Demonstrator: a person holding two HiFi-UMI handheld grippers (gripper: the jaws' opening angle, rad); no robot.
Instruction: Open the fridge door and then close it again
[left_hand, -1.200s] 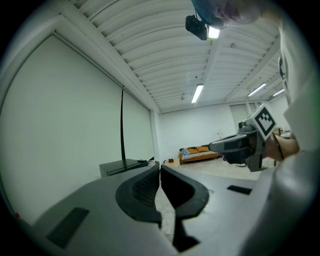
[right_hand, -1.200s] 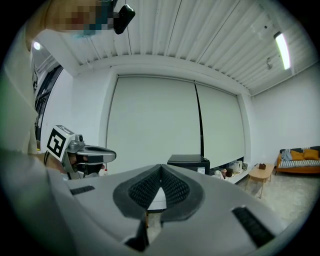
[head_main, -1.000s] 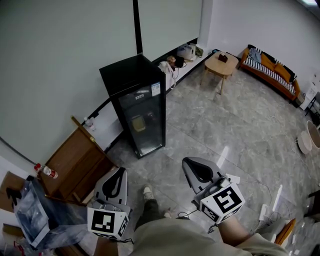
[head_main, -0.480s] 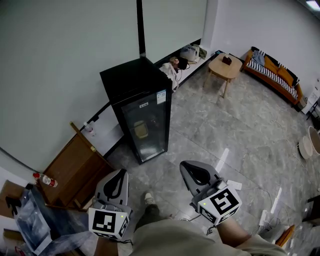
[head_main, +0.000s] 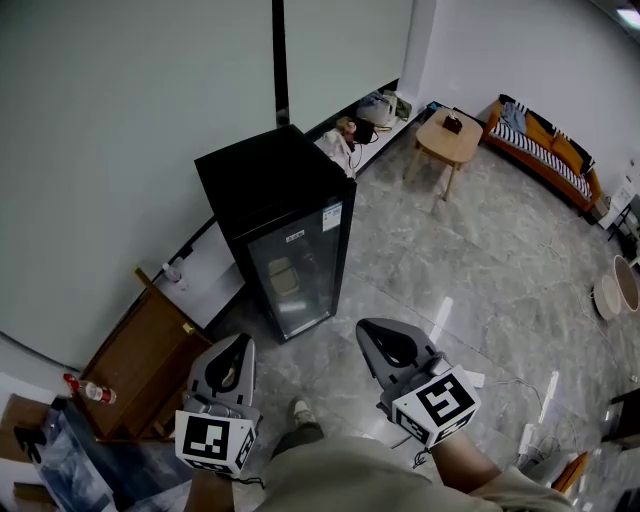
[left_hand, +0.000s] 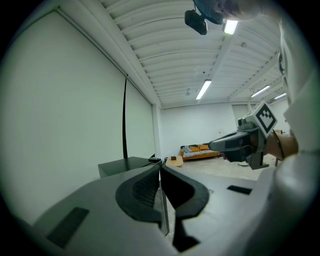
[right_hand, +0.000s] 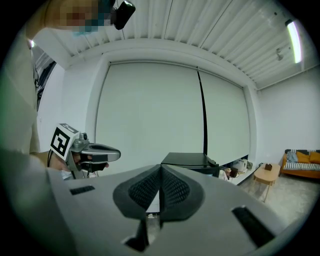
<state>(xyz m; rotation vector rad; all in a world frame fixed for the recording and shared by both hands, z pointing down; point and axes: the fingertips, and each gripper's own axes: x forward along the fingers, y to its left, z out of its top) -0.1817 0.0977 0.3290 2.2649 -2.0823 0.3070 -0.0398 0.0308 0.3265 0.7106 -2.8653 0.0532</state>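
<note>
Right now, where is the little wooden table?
In the head view the wooden table stands at the upper right, between the black fridge and the orange sofa.

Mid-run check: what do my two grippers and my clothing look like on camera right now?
The left gripper and right gripper are both grey moulded shells with dark, ribbed pads. Each carries a white cube printed with black square markers. The person wears a khaki top.
</note>
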